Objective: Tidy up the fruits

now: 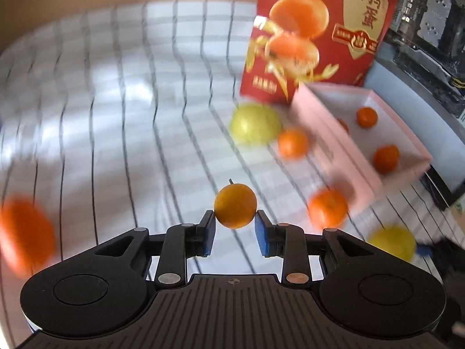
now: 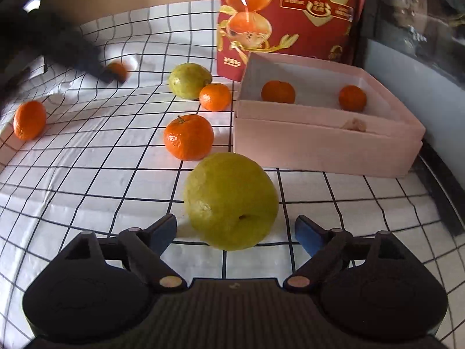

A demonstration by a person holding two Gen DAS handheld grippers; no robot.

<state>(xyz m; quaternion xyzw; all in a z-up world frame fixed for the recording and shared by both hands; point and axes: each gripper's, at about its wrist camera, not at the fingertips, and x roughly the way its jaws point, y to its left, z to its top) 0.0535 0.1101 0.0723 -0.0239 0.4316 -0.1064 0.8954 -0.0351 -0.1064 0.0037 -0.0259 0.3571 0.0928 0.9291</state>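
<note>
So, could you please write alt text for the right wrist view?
The open right gripper frames a large green fruit on a checked tablecloth. Beyond lie loose tangerines and a pink box holding two more.

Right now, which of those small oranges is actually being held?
The stemmed orange pinched in the left jaws, lifted off the cloth; the others lie loose or in the pink box.

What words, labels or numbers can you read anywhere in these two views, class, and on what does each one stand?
"鹌鹑蛋": large red characters on the tall red printed carton behind the shallow pink cardboard box; top character cut off.
"无抗": smaller red characters beside them, same carton.
"蛋": the only large character in the right wrist view of that carton.
Dark badge and small white lines at the carton's bottom corner: too blurred to read.
Fruit, pink box, checked cloth: no text.
</note>
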